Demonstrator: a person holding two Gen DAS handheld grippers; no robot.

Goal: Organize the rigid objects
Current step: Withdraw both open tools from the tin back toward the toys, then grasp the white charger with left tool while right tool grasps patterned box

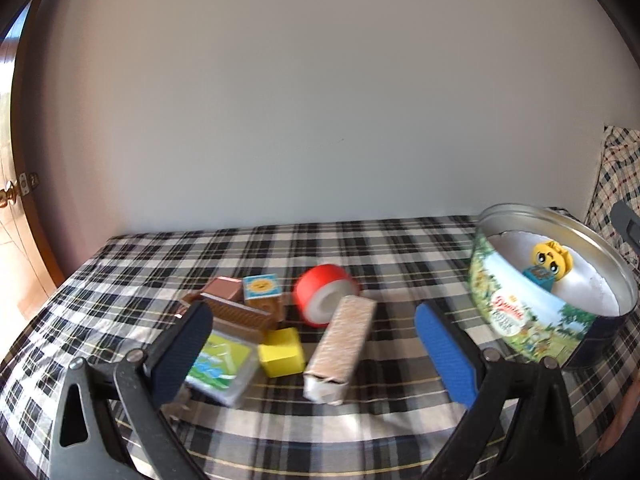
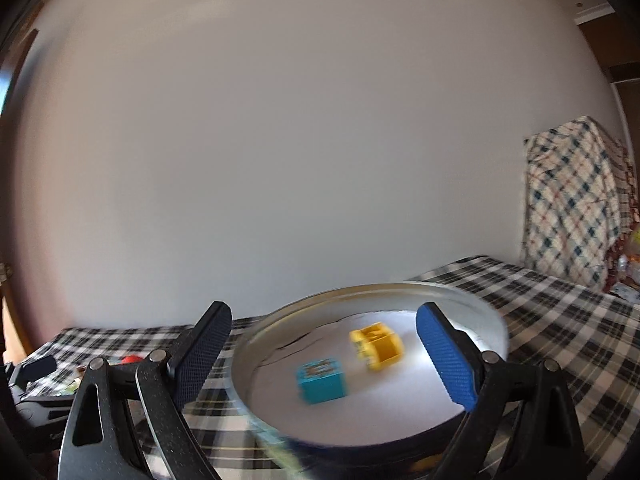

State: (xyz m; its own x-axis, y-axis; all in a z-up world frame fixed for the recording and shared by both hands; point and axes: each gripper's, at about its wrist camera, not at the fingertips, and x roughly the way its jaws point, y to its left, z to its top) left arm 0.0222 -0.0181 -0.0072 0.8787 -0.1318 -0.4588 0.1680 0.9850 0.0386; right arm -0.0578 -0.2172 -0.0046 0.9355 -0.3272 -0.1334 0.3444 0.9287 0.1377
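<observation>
In the left wrist view my left gripper is open above a pile on the plaid cloth: a long speckled box, a yellow cube, a red and white roll, a green packet, a sun-face block and brown boxes. The round cookie tin stands to the right, holding a yellow face toy and a teal block. In the right wrist view my right gripper is open and empty over the tin, above the teal block and yellow toy.
The plaid-covered surface meets a plain wall behind. A plaid cloth hangs at the far right. A wooden door with a brass knob is at the far left. The left gripper's body shows at the right wrist view's left edge.
</observation>
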